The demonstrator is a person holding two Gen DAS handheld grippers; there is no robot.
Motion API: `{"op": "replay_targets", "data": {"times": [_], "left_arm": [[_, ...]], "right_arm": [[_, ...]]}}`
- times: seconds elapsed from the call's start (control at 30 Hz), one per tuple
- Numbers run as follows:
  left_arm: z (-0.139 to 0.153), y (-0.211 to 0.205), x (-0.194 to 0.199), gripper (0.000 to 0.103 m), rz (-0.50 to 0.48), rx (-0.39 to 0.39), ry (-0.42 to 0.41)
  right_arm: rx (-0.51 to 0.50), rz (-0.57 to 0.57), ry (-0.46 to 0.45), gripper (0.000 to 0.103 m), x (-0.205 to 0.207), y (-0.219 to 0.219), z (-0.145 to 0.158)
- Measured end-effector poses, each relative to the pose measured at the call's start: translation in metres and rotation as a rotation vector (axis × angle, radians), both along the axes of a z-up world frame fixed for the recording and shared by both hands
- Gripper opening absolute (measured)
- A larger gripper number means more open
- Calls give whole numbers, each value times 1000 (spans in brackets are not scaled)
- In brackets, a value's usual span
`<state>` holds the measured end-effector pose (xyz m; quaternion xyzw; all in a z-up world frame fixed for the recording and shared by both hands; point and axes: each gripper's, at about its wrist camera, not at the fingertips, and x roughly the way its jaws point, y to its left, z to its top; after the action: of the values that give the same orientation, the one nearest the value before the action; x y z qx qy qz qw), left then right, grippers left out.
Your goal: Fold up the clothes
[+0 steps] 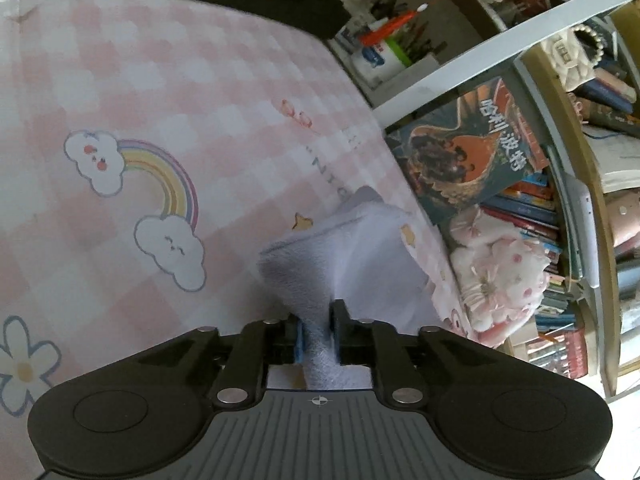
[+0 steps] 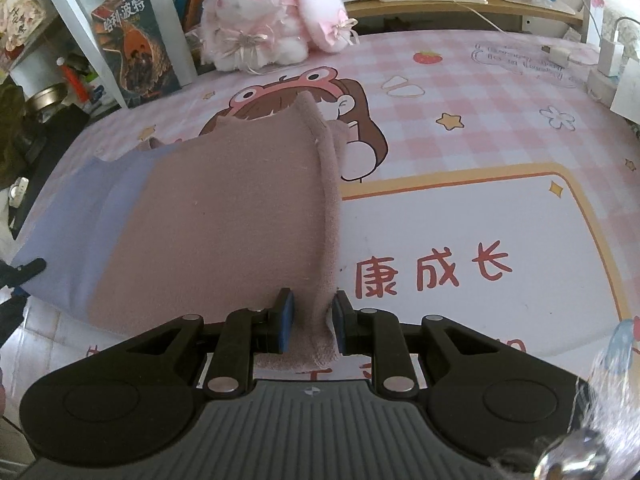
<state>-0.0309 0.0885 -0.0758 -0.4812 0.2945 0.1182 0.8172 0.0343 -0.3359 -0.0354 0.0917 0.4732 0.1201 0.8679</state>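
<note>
Fingers [image 1: 338, 320] of my left gripper [image 1: 318, 330] pinched tight on the lavender end of the cloth [image 1: 344, 256]; right gripper [image 2: 311, 320] likewise clamped on its pinkish-brown hem [image 2: 326, 240]; cloth hangs stretched betw. both, just above the pink checked surface [image 2: 460, 220]; far edge w/ plush bunny [image 2: 256, 20] & book [image 2: 136, 44] behind.

left gripper [image 2: 18, 276] cut off by frame edge; cloth [image 2: 224, 216] hides cartoon girl print [image 2: 352, 120] lower face; mat lettering [image 1: 332, 172] blurred.
</note>
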Motion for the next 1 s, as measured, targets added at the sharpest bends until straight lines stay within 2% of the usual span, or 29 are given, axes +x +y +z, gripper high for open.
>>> {"op": "replay_targets", "data": {"times": [0.27, 0.4, 0.53, 0.7, 1.0], "left_arm": [[-7, 2, 5, 20, 0, -31, 4], [-8, 2, 8, 12, -4, -30, 1], [-10, 5, 8, 12, -16, -35, -1], [-9, 7, 11, 12, -38, -31, 1], [-8, 2, 9, 12, -10, -19, 2]], "right_arm": [[-12, 2, 3, 20, 1, 2, 0], [-15, -4, 4, 20, 0, 3, 0], [-24, 1, 5, 20, 1, 4, 1], [-45, -20, -19, 30, 5, 2, 4], [-87, 64, -50, 30, 49, 3, 10]]}}
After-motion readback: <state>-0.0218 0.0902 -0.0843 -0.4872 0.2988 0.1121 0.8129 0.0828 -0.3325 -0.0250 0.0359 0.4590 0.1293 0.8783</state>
